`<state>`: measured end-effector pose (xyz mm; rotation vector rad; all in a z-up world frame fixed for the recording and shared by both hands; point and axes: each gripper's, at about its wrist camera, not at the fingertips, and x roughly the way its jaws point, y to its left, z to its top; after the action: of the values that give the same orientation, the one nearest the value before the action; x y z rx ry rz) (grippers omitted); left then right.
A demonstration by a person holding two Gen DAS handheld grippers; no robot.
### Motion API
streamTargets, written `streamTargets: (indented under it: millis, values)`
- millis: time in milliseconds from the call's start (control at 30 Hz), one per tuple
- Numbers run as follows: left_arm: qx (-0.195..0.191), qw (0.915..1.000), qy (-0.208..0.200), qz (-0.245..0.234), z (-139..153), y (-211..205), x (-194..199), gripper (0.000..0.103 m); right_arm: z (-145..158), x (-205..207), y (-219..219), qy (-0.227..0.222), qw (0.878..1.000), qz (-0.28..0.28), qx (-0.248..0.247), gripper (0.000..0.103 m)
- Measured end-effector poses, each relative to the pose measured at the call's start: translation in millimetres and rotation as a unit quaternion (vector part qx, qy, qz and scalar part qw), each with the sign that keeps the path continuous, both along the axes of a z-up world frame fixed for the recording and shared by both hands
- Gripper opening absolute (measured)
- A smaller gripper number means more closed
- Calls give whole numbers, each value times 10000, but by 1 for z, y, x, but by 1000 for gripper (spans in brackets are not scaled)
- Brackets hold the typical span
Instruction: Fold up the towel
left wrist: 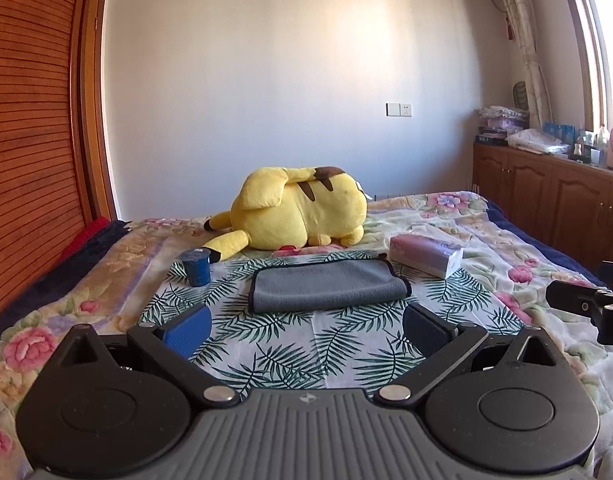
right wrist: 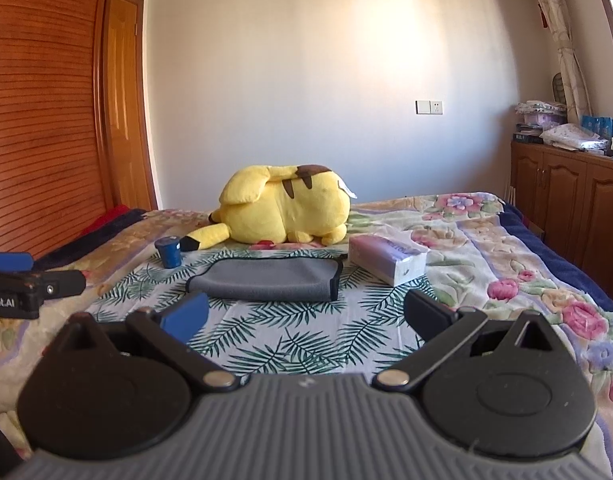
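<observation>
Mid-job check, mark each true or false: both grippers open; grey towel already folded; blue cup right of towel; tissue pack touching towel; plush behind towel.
1. Left gripper and right gripper are open: true.
2. Grey towel lies folded: true, doubled over.
3. Blue cup is right of the towel: false, left.
4. Tissue pack touches the towel: false, a gap shows.
5. Yellow plush lies behind the towel: true.

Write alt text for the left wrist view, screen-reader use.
A grey towel, already folded over, lies on a leaf-print cloth on a bed, just beyond the open left gripper. A blue cup stands to its left, a tissue pack to its right, and a yellow plush toy lies behind.
</observation>
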<state>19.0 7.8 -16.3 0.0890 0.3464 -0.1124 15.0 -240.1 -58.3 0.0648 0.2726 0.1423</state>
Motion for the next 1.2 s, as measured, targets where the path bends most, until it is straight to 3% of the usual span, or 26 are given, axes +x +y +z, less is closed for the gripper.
streamTargets:
  millis: [400,1200]
  values:
    - [45,9997,-224,59,5,-1,-5,87,4,-5,-4,-251,9996,-87,-8,103]
    - [80,9998,-173,31,4,-1,-5,87,4,-5,-11,-280,9995,-122,-1,103]
